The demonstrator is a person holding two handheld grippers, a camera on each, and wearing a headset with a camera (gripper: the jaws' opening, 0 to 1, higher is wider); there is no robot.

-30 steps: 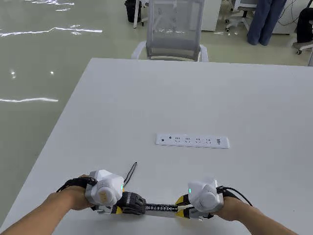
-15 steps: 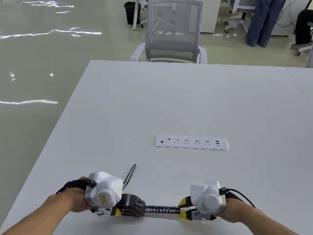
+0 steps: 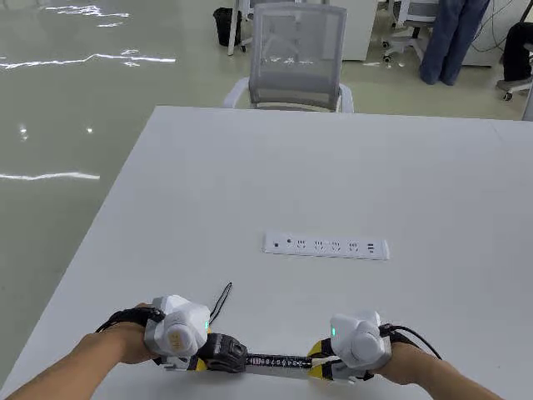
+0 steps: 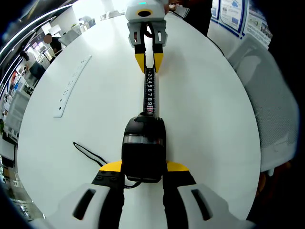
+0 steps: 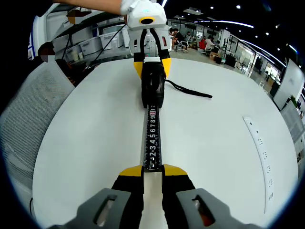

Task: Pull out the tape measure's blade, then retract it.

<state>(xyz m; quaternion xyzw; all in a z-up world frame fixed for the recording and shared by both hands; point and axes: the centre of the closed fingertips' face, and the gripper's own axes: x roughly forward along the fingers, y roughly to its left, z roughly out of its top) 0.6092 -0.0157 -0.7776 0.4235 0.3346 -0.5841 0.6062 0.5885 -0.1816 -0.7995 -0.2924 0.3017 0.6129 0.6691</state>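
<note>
The white bench [image 3: 333, 167] takes up most of the head view. That view also takes in a grey mesh office chair [image 3: 297, 50] past the bench's far edge. A white power strip [image 3: 326, 247] lies flat near the middle of the bench, well apart from the work at the near edge.

At the near edge, the left gripper [image 3: 202, 354] and the right gripper [image 3: 317, 361] face each other. The black tape measure [image 3: 223, 353] sits between them on the left, just over the bench top. The left gripper view shows what the head view cannot, that its yellow-tipped jaws are clamped on the sides of the case [image 4: 144, 148].

The blade [image 3: 276, 362] runs rightward from the case, partly drawn out. In the right gripper view, the right gripper's jaws are closed on the blade's free end [image 5: 152, 136]. The printed numerals two to nine can be read there, where the head view shows only small marks.

A thin black strap [image 5: 188, 90] trails from the case across the bench, towards the far side.
</note>
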